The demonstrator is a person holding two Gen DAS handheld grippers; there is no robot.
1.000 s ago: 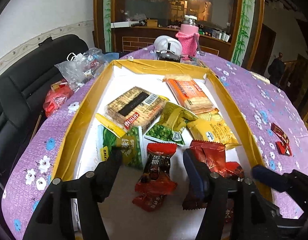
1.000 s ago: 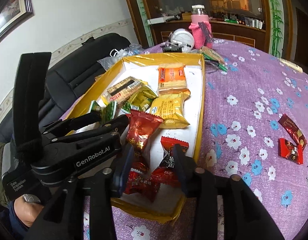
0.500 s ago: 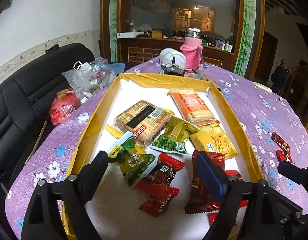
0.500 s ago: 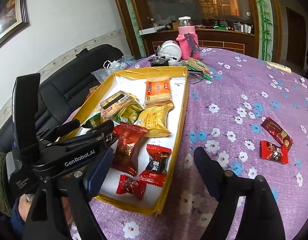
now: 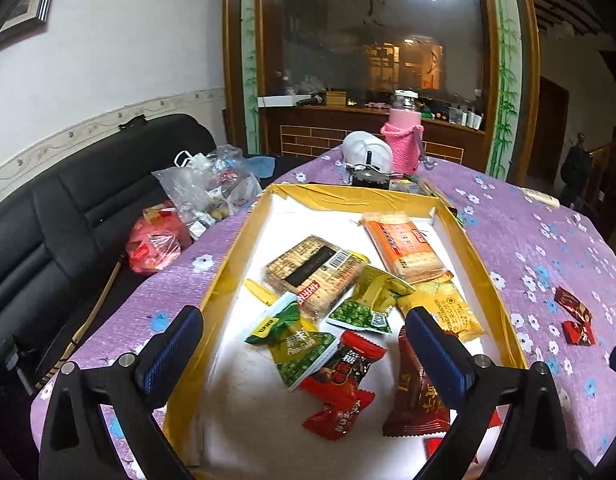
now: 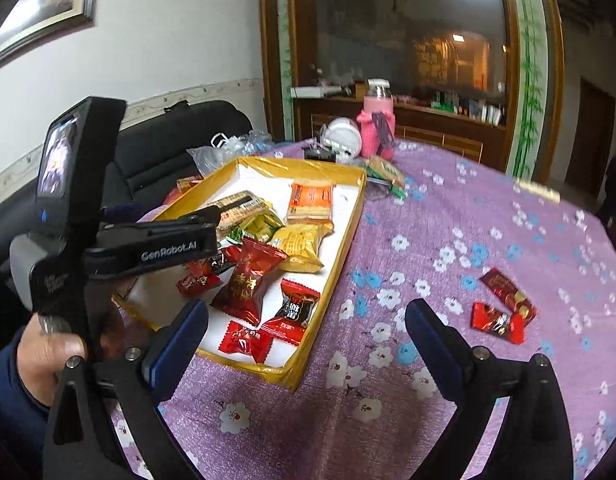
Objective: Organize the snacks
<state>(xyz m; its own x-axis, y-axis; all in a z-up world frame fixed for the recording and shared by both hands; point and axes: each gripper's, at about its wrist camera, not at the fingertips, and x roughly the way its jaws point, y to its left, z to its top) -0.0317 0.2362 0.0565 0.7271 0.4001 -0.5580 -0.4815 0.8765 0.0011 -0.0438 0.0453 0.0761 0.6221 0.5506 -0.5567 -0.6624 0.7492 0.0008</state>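
Note:
A yellow-rimmed box [image 5: 236,256] with a white floor holds several snack packs: a cracker pack [image 5: 311,268], an orange biscuit pack [image 5: 403,244], green pea packets [image 5: 300,344], a yellow pack [image 5: 443,312] and red candies [image 5: 343,372]. My left gripper [image 5: 304,328] hovers over the box's near end; its jaws are opening wide and press on nothing. My right gripper [image 6: 306,316] hangs over the box's near right corner [image 6: 292,376] and the tablecloth, jaws also opening, nothing gripped. Two red candies [image 6: 503,308] lie loose on the cloth to its right.
A purple flowered tablecloth [image 6: 447,216] covers the round table. Behind the box stand a pink bottle [image 5: 403,148] and a white object [image 5: 365,150]. Plastic bags [image 5: 204,192] lie on a black sofa [image 5: 68,220] at the left. A hand [image 6: 48,352] holds the left gripper.
Both grippers opened wide and let the red candies drop into the box. The right gripper swung right, off the box toward the cloth. The left view tilted upward.

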